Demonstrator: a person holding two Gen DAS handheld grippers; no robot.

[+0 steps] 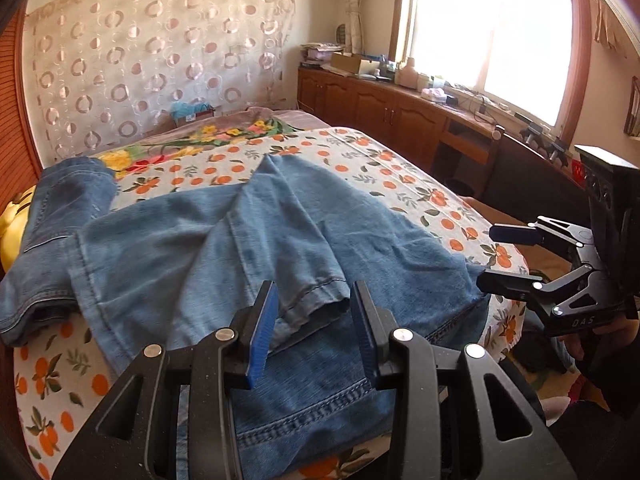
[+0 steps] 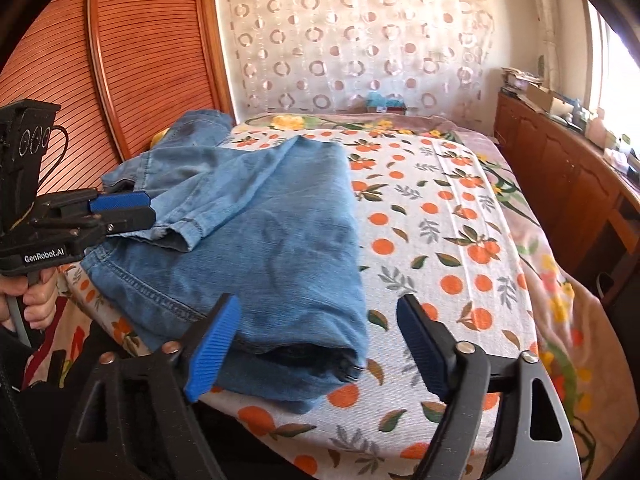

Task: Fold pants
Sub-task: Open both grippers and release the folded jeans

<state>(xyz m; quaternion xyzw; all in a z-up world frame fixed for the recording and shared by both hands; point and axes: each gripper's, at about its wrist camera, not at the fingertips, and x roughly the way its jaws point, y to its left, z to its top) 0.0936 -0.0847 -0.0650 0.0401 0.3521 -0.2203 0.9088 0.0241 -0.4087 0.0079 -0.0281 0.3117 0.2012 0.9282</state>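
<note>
Blue denim pants (image 1: pixel 256 240) lie folded over on the bed, legs doubled toward the near edge; they also show in the right wrist view (image 2: pixel 264 240). My left gripper (image 1: pixel 316 320) is open just above a leg hem (image 1: pixel 316 300), with nothing held. It shows from the side in the right wrist view (image 2: pixel 140 208). My right gripper (image 2: pixel 320 344) is open wide over the pants' near right corner (image 2: pixel 344 356), empty. It also shows at the right in the left wrist view (image 1: pixel 492 258).
The bed carries an orange-print cover (image 2: pixel 440 240) over a floral blanket (image 2: pixel 556 280). Another denim piece (image 1: pixel 60 208) lies at the far left. A wooden cabinet run (image 1: pixel 392 112) with clutter stands under the window. A slatted wooden door (image 2: pixel 140 60) is left of the bed.
</note>
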